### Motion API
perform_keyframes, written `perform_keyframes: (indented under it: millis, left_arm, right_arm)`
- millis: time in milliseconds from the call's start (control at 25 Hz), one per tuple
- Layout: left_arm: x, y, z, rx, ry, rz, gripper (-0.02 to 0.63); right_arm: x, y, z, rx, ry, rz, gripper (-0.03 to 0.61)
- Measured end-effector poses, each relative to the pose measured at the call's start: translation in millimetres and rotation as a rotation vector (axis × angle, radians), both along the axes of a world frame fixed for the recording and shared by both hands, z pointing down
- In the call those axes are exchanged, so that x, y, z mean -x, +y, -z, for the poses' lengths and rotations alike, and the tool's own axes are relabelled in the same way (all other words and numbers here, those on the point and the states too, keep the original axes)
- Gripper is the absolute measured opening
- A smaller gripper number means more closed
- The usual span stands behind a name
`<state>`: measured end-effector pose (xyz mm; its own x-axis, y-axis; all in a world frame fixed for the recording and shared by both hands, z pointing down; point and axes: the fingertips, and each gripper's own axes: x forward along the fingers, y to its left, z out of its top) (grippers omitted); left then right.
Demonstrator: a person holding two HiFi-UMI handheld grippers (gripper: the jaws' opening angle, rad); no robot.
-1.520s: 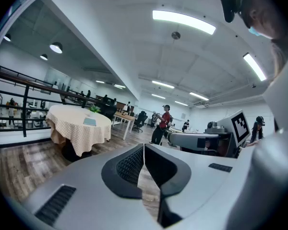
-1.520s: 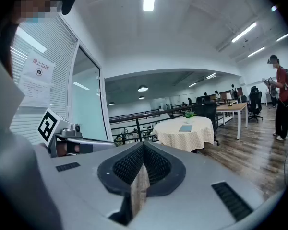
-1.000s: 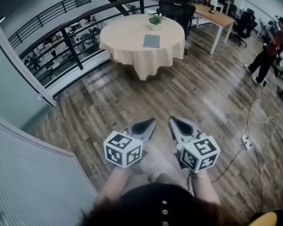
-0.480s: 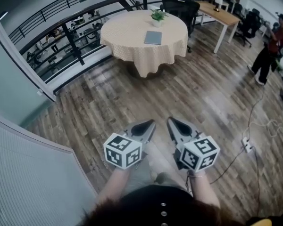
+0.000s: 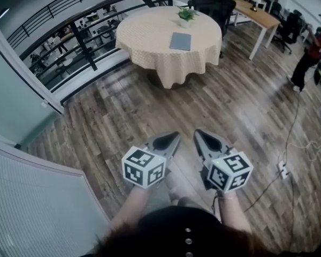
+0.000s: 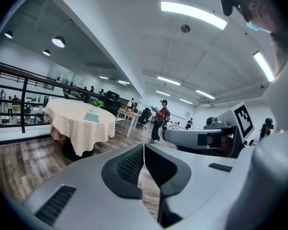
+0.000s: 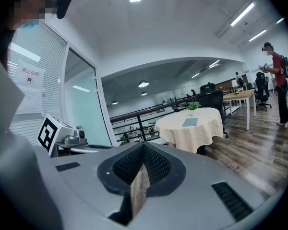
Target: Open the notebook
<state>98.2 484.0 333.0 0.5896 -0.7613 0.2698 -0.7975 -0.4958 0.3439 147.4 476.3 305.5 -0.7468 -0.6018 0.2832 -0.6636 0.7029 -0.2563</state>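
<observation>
Left gripper [image 5: 170, 138], right gripper [image 5: 201, 137] closed — notebook [image 5: 180, 40] far off

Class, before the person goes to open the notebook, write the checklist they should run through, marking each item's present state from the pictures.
1. Notebook in sight: ok, it lies flat and closed on the round table.
2. Notebook within reach: not ok, the table stands well across the floor.
3. Left gripper empty: ok, jaws together on nothing.
4. Right gripper empty: ok, jaws together on nothing.
5. Plant clear of the notebook: ok, they are apart.
6. Which edge is the spine: cannot tell.
</observation>
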Motion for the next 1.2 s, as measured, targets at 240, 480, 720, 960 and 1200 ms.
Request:
perform_keyframes:
  millis: [240,480,720,960,1200]
  left_arm:
    - [39.9,-84.1,3.9,-0.017,-0.002,-0.02,0.018]
    - [79.8,-158.8,10.8,-0.037,-0.016,-0.053,0.018]
    - [114.4,-221.6,15.8,-0.053,-0.037,-0.09,0.018]
    - [130.9,-256.1,5.0,-0.037,-0.022,-0.103,0.018]
    - [140.6,-279.9,-2.2,-0.025,-0.025,-0.096,0.018]
  right_arm:
    - [39.1,-80.1,-0.8,-0.017,0.013,-0.026,0.011]
    - [84.6,-153.2,-0.9,-0.027,0.011,-0.059,0.011]
    - [129.9,-212.1,2.0,-0.034,-0.009,-0.073,0.011]
    - [144.1,-246.0,-5.3,-0.029,-0.037,-0.094,0.011]
    - [146.8,-271.0,-10.0,-0.019,-0.044,-0.108,0.011]
